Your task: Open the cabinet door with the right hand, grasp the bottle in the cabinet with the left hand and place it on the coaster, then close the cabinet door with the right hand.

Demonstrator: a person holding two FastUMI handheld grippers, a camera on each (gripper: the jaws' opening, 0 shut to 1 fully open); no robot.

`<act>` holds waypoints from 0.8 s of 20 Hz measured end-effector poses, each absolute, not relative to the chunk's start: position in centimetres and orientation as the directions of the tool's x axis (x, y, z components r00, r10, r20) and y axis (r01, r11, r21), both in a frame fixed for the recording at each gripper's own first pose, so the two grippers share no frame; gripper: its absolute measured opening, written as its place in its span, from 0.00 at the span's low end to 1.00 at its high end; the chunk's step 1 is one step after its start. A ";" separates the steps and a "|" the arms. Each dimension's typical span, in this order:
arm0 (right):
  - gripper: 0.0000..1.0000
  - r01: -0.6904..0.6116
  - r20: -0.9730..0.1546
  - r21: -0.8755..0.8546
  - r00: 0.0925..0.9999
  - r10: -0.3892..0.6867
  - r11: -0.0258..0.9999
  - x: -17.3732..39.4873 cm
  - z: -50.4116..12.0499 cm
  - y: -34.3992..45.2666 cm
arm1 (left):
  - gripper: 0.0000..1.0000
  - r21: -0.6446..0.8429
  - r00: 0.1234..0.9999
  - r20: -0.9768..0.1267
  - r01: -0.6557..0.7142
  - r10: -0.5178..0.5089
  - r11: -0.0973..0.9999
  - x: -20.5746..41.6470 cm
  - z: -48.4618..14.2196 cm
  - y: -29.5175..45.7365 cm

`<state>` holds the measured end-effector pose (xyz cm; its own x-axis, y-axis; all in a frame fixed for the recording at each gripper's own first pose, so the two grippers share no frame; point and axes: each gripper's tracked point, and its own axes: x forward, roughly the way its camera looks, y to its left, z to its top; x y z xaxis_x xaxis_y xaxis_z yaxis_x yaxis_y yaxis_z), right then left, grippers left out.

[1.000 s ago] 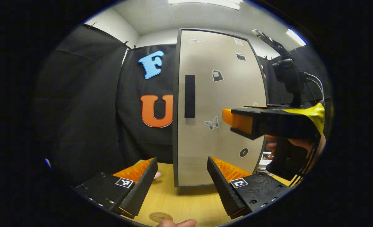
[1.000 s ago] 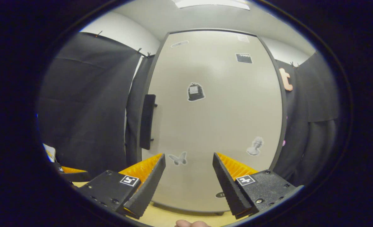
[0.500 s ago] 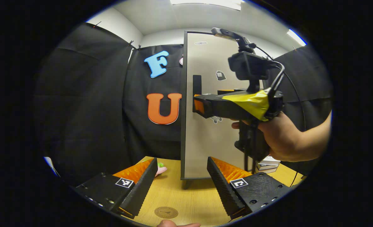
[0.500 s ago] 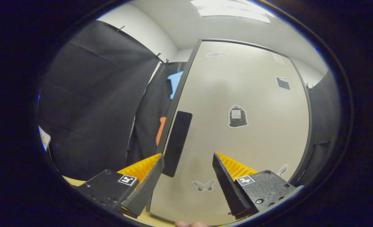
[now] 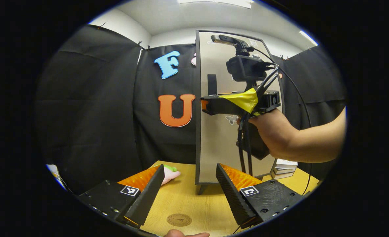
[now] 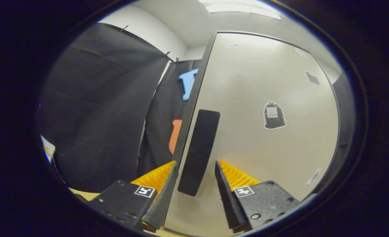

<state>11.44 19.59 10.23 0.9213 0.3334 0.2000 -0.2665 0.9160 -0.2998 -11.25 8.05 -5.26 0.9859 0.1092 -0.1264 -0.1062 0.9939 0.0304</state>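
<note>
My right gripper (image 6: 194, 184) at cabinet door (image 6: 263, 148), fingers spread, handle (image 6: 198, 151) between them at lower centre of right gripper view, not yet pinched. Handle long axis upright, near door's left edge. Left gripper (image 5: 189, 187) spread, holding nothing, low over table (image 5: 194, 204); coaster (image 5: 179, 219) bottom centre. Bottle behind closed door.
</note>
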 end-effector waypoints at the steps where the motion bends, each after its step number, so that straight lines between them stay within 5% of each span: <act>1: 0.52 -0.282 0.179 -0.292 0.922 0.342 0.914 11.7 10.1 19.7 | 0.95 0.026 0.984 -0.138 -0.108 0.111 0.994 -11.5 -5.7 8.1; 7: 0.28 -0.364 0.095 -0.224 0.915 0.392 0.904 11.3 9.8 19.6 | 0.95 0.063 0.984 -0.131 -0.111 0.118 0.992 -11.8 -6.4 9.1; 16: 0.25 -0.454 0.007 -0.212 0.885 0.466 0.865 7.6 9.6 19.2 | 0.95 -0.018 0.978 -0.136 -0.165 0.161 0.986 -12.9 -7.7 10.2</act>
<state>7.58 19.22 9.59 0.8849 0.4658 0.0074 -0.4538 0.8654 -0.2124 -12.92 10.15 -7.75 0.9776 0.1610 -0.1357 -0.1649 0.9862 -0.0175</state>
